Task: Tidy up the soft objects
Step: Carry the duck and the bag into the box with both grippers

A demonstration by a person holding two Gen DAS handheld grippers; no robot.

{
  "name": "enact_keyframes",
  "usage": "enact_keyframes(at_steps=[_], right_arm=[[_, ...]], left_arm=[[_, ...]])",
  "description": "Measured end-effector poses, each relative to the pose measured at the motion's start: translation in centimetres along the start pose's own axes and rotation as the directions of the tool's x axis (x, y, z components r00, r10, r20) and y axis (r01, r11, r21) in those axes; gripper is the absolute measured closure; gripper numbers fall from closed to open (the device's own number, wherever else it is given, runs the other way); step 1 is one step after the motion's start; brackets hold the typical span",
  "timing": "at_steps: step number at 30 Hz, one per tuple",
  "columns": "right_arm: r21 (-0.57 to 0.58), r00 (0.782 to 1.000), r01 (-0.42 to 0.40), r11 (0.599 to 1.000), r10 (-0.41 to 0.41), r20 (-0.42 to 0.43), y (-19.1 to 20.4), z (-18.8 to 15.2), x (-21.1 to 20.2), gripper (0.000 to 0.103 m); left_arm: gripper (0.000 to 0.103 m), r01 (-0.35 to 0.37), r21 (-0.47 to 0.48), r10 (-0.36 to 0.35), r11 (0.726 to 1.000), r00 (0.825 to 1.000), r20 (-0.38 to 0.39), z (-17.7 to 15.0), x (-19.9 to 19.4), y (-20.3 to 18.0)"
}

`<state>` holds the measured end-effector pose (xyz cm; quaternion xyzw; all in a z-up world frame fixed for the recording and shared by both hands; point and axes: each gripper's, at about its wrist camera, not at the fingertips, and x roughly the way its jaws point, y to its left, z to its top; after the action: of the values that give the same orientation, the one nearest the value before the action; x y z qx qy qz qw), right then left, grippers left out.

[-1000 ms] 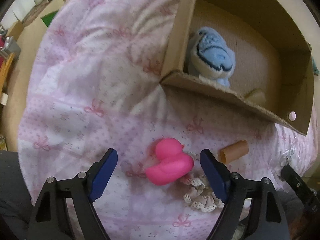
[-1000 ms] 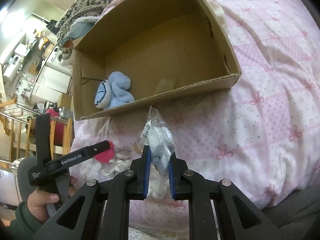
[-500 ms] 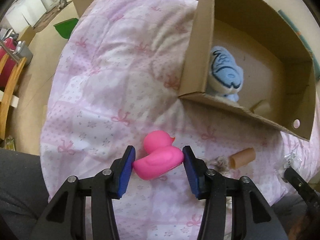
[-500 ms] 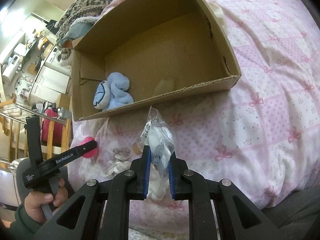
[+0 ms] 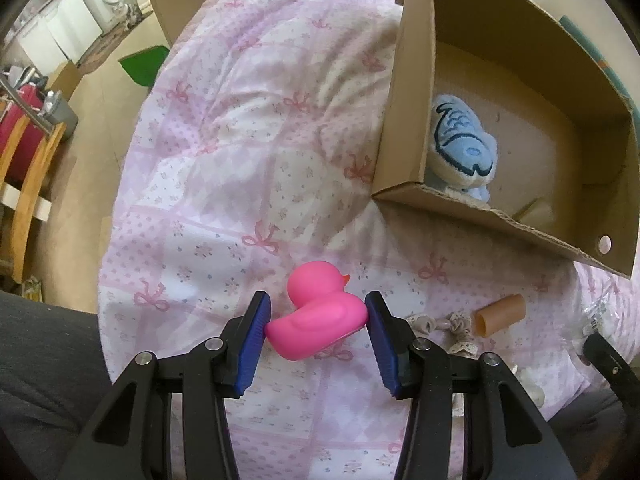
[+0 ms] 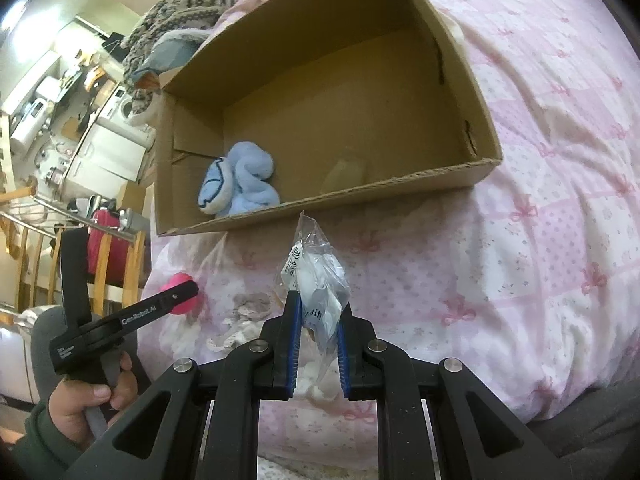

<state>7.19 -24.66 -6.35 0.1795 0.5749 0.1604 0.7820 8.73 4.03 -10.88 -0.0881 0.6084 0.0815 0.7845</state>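
Box (image 5: 416, 92): open-topped cardboard, upper right of the left wrist view, on the pink quilt (image 5: 248, 152). Its near wall forms the edge facing both grippers. Floor mostly bare; a blue plush (image 5: 464, 148) lies in the near left corner.

Left gripper (image 5: 318, 328): lower centre of its view, pads clamped on the duck (image 5: 316, 320) from both sides, the jaws having just closed in. Open quilt stretches up and left of it.

Right gripper (image 6: 316, 324): lower centre of its view, pinching a clear bag (image 6: 316, 280) of white stuff, just below the box's near wall.

Clutter: lace scrunchies (image 5: 440, 326) and a tan tube (image 5: 500, 314) lie on the quilt right of the duck, between the grippers.

Quilt edge: drops to floor at the left of the left wrist view.
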Motion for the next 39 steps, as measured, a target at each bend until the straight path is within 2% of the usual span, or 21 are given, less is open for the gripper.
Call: enact_keyframes(at_steps=[3,6,10,13,15,19,23,26,29,32,39], right_arm=[[-0.012,1.0,-0.005,1.0,0.005,0.002,0.3,0.0,-0.1,0.086],[-0.023,0.999,-0.029,0.999,0.029,0.014,0.6,-0.1,-0.5,0.086],[-0.083,0.984,-0.137,0.987,0.145,0.101,2.1,0.2,-3.3,0.086],[-0.114,0.965,-0.184,0.976,0.201,0.166,3.0,0.8,-5.8,0.086],[-0.134,0.956,-0.191,0.972,0.215,0.199,3.5,1.3,-7.1,0.086],[-0.17,0.943,-0.17,0.971,0.211,0.259,4.2,2.6,-9.0,0.086],[-0.197,0.931,-0.127,0.972,0.186,0.315,4.5,4.1,-10.5,0.086],[-0.201,0.93,-0.103,0.974,0.167,0.328,4.2,5.0,-10.7,0.086],[-0.194,0.93,-0.087,0.977,0.15,0.335,3.6,5.6,-10.3,0.086],[-0.172,0.933,-0.066,0.983,0.122,0.338,2.6,5.9,-9.4,0.086],[-0.052,0.954,-0.05,0.997,0.063,0.293,-0.4,6.7,-6.0,0.086]], left_arm=[[0.058,-0.005,0.0,0.005,1.0,1.0,0.022,-0.1,-0.5,-0.2],[0.058,-0.02,-0.031,0.023,0.999,0.997,0.076,0.1,-2.0,0.0],[0.058,-0.001,-0.095,0.018,0.996,0.984,0.18,0.6,-5.7,1.2],[0.058,0.017,-0.103,0.01,0.995,0.966,0.258,1.0,-8.5,1.3],[0.058,0.046,-0.098,-0.012,0.994,0.948,0.319,1.4,-10.7,1.1],[0.058,0.071,-0.046,-0.047,0.996,0.917,0.396,2.6,-13.6,-0.3],[0.058,0.051,0.032,-0.06,0.998,0.88,0.471,3.1,-16.5,-2.1],[0.058,0.039,0.067,-0.067,0.997,0.867,0.494,3.8,-17.2,-3.1],[0.058,0.037,0.092,-0.078,0.995,0.866,0.494,4.6,-17.0,-3.8],[0.058,0.017,0.112,-0.069,0.994,0.872,0.484,5.3,-15.6,-4.6],[0.058,0.022,0.189,-0.108,0.982,0.882,0.459,6.7,-12.7,-7.5]])
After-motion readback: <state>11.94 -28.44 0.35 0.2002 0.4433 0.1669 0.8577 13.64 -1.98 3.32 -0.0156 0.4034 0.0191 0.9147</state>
